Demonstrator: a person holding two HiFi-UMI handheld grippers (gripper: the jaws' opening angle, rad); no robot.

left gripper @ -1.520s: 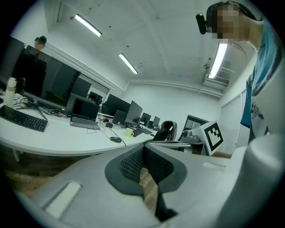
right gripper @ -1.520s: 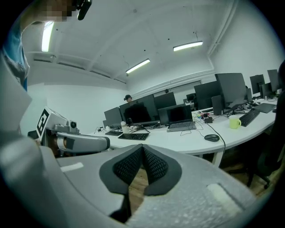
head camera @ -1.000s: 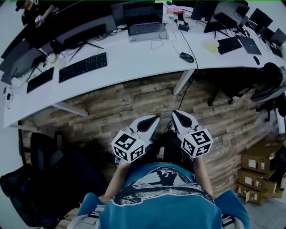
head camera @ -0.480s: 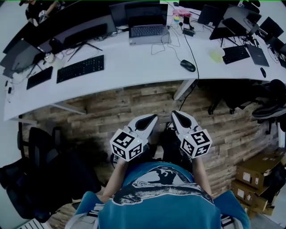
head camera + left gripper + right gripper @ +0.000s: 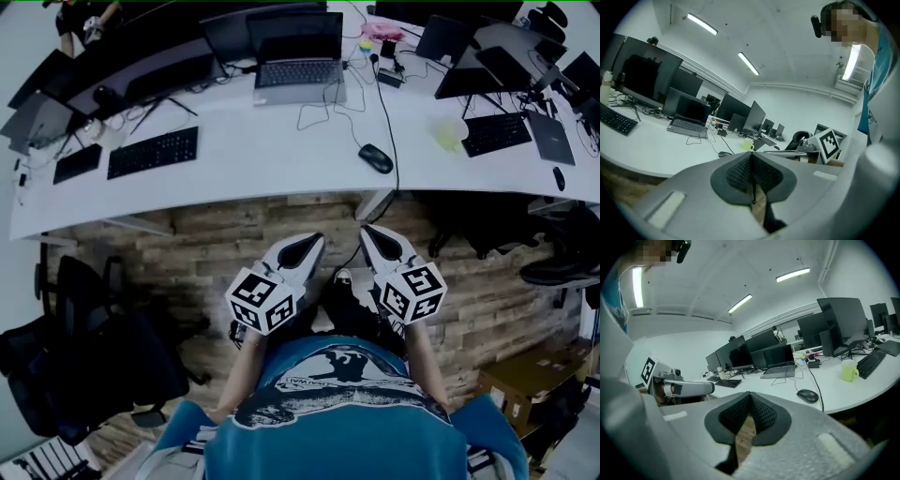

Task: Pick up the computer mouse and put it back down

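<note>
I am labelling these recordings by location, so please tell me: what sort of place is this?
Most likely an open-plan office. A long white desk carries a laptop, several monitors, keyboards and a computer mouse, and office chairs stand on the wood floor.

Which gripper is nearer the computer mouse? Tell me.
Right. The right gripper sits almost straight below the computer mouse in the head view, short of the desk; the left gripper is beside it, farther left.
</note>
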